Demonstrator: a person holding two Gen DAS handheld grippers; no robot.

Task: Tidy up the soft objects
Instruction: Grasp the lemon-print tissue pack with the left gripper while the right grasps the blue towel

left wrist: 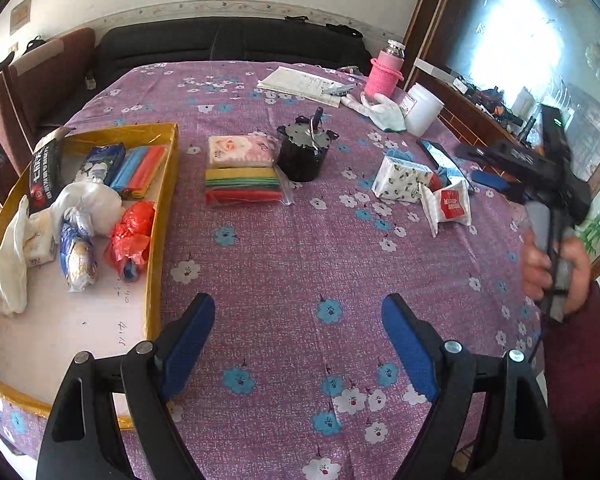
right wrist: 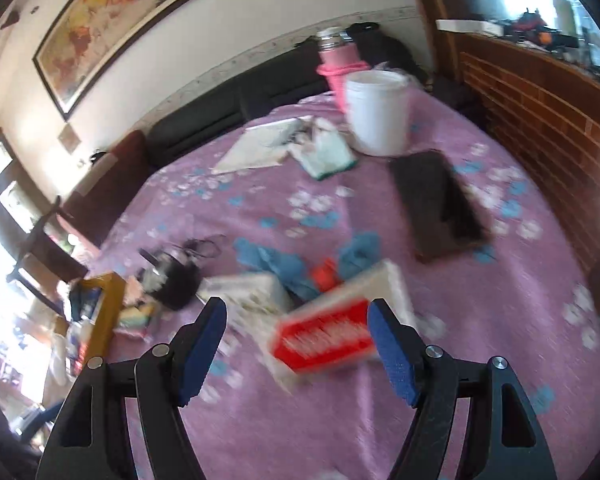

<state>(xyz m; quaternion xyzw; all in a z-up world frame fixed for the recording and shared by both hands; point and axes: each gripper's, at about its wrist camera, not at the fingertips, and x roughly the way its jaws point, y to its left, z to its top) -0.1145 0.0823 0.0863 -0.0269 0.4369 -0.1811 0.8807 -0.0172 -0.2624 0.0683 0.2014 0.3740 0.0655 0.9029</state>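
Both claws are being held open: the left claw (left wrist: 298,344) over the surface (left wrist: 292,256), the right claw (right wrist: 296,344) near a red-and-white packet (right wrist: 324,338).

The left gripper (left wrist: 298,344) has two black plastic fingers with triangular cut-outs, round silver screws at the joints, and textured blue pads (left wrist: 188,344) on the inner faces. The right gripper (right wrist: 296,350) is built the same, with blue pads (right wrist: 392,354) and silver screws. Behind its black body, the right hand (left wrist: 556,268) shows bare skin and a dark maroon sleeve (left wrist: 580,360)
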